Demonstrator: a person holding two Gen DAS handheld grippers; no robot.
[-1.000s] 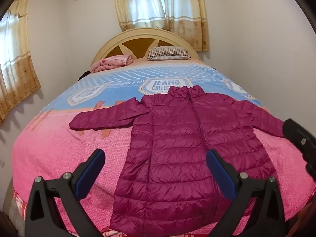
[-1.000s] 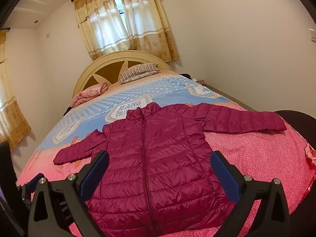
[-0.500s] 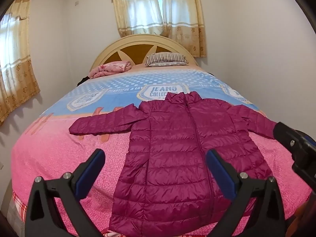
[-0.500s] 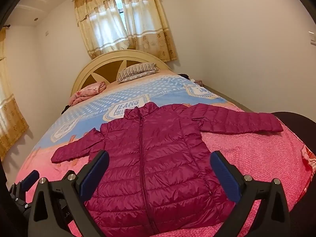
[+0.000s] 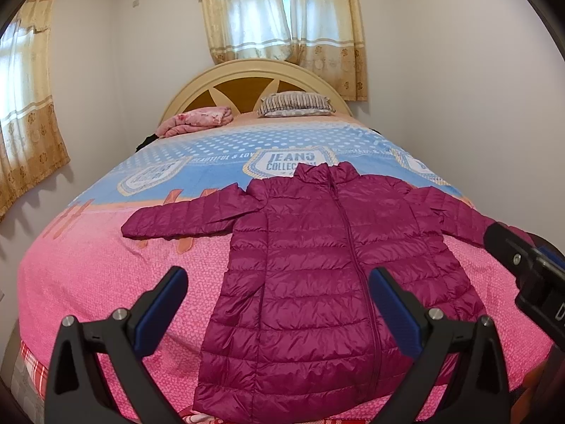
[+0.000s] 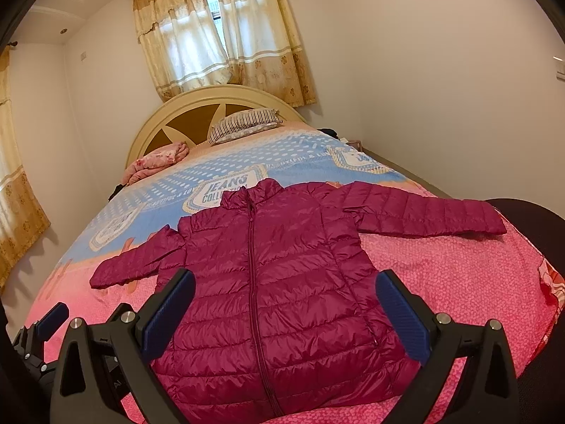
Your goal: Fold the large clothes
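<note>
One magenta puffer jacket (image 5: 317,265) lay flat, zipped, front up, both sleeves spread, on the pink near end of the bed (image 5: 88,275). At the headboard (image 5: 247,74): one striped pillow (image 5: 295,104) and one folded pink blanket (image 5: 197,122). Left gripper (image 5: 279,304) and right gripper (image 6: 286,304) both hovered over the hem, jaws spread wide, holding nothing.

Jacket (image 5: 317,265) right cuff hides behind the right gripper (image 5: 529,268); hem vanishes behind the left gripper (image 5: 279,304).
</note>
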